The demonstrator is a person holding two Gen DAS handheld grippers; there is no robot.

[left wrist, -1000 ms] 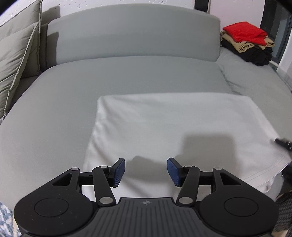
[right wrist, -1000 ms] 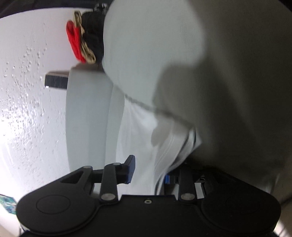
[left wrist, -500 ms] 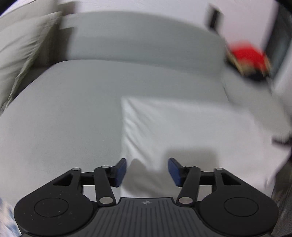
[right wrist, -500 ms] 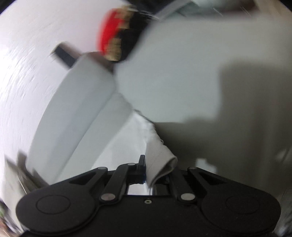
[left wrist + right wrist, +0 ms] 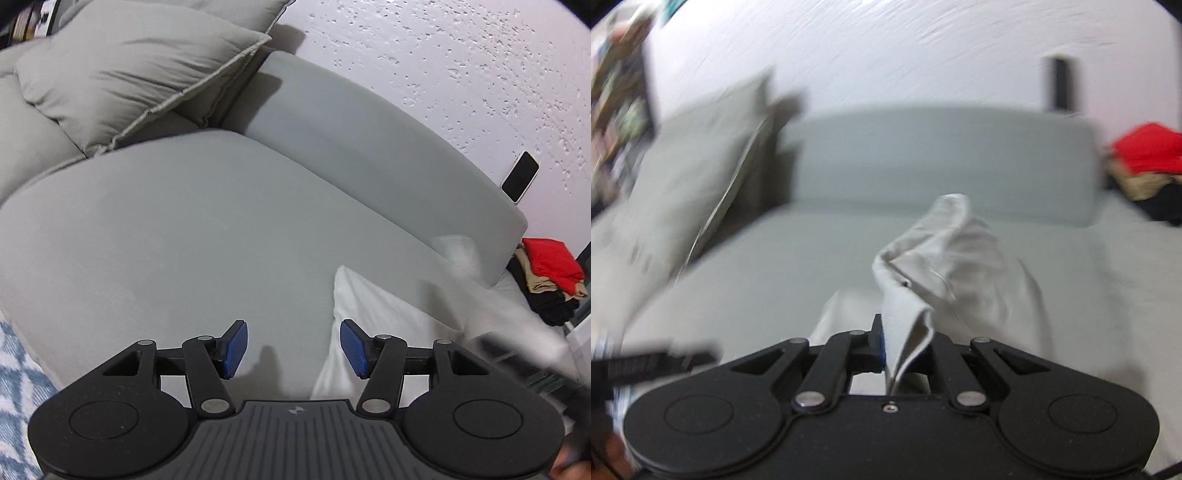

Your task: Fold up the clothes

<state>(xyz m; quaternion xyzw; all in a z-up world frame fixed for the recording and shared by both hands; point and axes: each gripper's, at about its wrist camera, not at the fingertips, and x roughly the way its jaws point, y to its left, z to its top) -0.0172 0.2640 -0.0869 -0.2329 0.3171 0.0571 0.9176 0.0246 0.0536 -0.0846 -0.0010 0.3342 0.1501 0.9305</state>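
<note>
The grey sofa [image 5: 184,236] carries the white cloth [image 5: 384,317], which lies on the seat just ahead and to the right of the left hand-held gripper [image 5: 293,349]. That one is released, its blue pads apart and empty. The right hand-held gripper [image 5: 905,350] is clenched on a bunched edge of the cloth [image 5: 945,258], lifted off the seat.

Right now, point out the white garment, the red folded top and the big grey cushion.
white garment [image 5: 964,258], right wrist view, lifted bunched fabric.
red folded top [image 5: 550,260], left wrist view, top face.
grey cushion [image 5: 122,74], left wrist view, front face.
</note>
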